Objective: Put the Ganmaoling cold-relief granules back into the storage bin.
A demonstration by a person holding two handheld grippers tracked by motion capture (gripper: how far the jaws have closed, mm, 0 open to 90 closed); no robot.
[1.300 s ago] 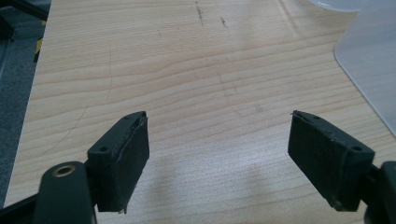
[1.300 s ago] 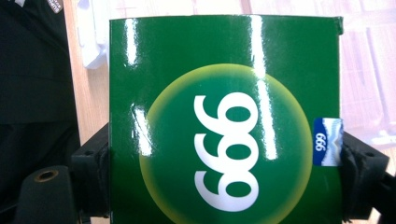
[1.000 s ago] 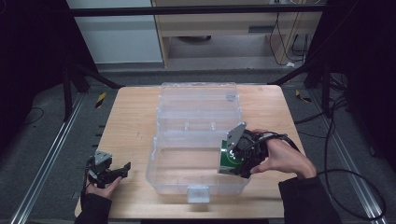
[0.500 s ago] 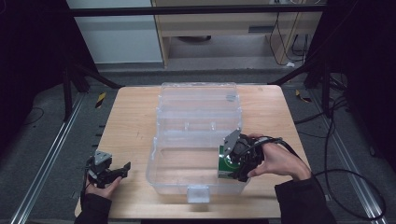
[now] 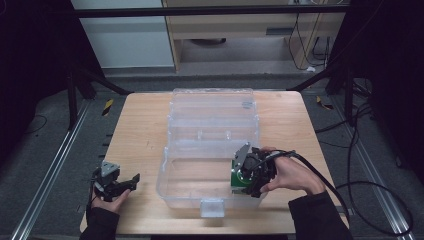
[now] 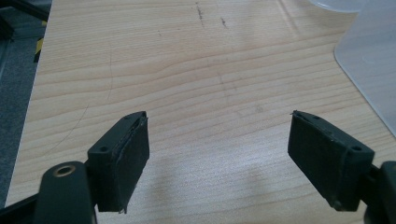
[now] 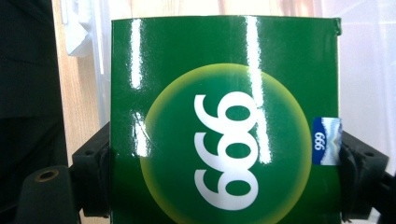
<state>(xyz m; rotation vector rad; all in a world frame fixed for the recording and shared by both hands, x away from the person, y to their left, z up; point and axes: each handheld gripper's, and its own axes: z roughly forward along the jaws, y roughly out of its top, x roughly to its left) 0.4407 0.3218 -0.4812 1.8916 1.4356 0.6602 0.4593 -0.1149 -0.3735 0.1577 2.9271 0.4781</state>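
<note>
Lowered right tool (image 5: 248,176), green box (image 5: 239,179) into bin (image 5: 190,172)

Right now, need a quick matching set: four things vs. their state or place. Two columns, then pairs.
1. left tool
2. right tool
3. green box
4. clear bin

A. lid open, on the table's middle
B. open, over bare wood
C. shut on the box
D. printed 999, low in the bin's near right corner

Pairs: 1-B, 2-C, 3-D, 4-A
</note>
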